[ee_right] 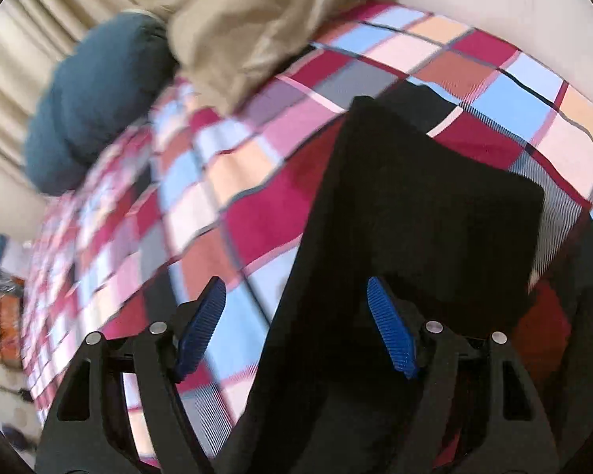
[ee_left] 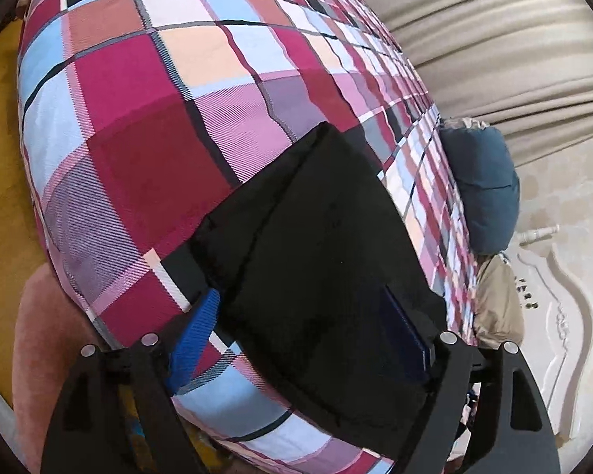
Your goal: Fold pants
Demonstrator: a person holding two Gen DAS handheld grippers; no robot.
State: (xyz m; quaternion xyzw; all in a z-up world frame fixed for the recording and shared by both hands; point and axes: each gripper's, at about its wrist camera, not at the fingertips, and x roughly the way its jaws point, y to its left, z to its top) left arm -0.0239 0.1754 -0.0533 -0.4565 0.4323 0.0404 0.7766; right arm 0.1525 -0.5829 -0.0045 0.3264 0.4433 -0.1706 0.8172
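Observation:
The black pants [ee_left: 316, 245] lie folded on a plaid bed sheet [ee_left: 138, 118]. In the left wrist view my left gripper [ee_left: 300, 335] is open, its blue pads [ee_left: 193, 339] apart on either side of the near end of the pants, with the cloth lying between them. In the right wrist view the pants [ee_right: 395, 205] stretch away from me over the plaid sheet [ee_right: 257, 181]. My right gripper [ee_right: 296, 328] is open, its blue pads [ee_right: 391, 328] wide apart over the pants' near left edge, holding nothing. This view is motion-blurred.
A dark teal pillow [ee_left: 482, 189] [ee_right: 95, 106] lies at the bed's far side beside beige bedding [ee_right: 237, 19] [ee_left: 494, 300]. Beige curtains [ee_left: 494, 31] hang behind. A yellow floor [ee_left: 0, 158] and pink cloth [ee_left: 47, 324] lie left of the bed. Clutter [ee_right: 4, 316] lies on the floor at left.

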